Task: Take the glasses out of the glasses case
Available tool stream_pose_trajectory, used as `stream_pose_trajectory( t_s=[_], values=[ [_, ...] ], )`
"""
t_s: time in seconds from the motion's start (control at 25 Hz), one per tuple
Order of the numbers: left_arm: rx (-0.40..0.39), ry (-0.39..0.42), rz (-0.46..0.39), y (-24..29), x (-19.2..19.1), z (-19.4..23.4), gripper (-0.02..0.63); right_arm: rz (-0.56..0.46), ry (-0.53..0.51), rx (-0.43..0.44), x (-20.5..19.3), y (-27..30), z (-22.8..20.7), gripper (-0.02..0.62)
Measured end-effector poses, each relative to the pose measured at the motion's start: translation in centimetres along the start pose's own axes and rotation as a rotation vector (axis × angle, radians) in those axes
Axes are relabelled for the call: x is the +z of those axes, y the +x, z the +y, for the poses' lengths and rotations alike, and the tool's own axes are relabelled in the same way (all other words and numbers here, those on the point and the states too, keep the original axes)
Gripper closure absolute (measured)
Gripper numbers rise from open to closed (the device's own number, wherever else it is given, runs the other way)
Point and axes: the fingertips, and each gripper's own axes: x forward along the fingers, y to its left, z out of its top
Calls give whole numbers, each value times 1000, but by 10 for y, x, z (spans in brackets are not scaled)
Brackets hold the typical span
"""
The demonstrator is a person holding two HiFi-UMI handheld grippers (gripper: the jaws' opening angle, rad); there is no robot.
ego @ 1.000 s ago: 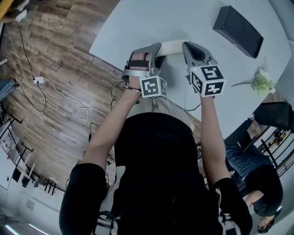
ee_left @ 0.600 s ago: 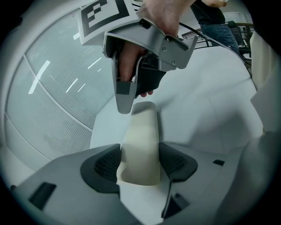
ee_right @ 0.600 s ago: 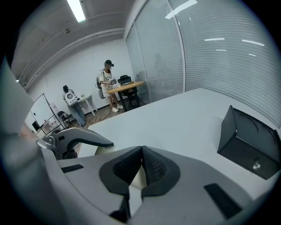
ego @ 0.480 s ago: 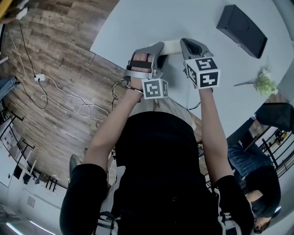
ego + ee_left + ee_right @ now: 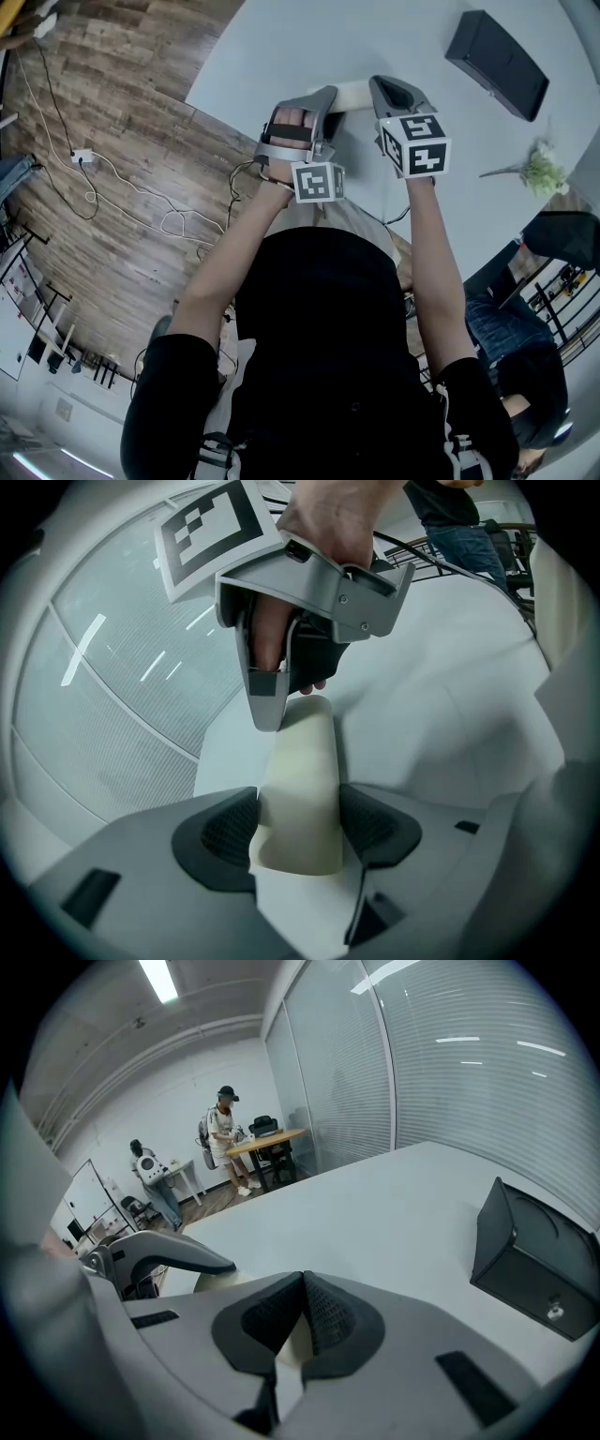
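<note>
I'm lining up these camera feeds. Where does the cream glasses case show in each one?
Head view: glasses case top centre, between left gripper and right gripper.
Left gripper view: centre, gripped in the left gripper's jaws.
Right gripper view: cream sliver low centre, between the right gripper's jaws.
Shared landmark: the white table.

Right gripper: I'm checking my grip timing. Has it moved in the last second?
Yes, slightly. Against the black box, the right gripper has slid forward along the case, away from the person.
</note>
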Motion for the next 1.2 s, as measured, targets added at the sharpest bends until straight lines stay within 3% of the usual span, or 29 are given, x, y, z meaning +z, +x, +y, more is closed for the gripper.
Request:
stream_pose_trajectory(
  t_s=[0.44,0.92,1.2],
  values=[
    [2,-12,3,1,1,-2,319,4,9,-7,-2,2,-2,577],
    [28,28,0,-2,0,0,319,27,1,-21,-1,7,0,577],
    [-21,2,-5,-7,0,0,318,-21,27,-53,7,-15,-1,577]
  ],
)
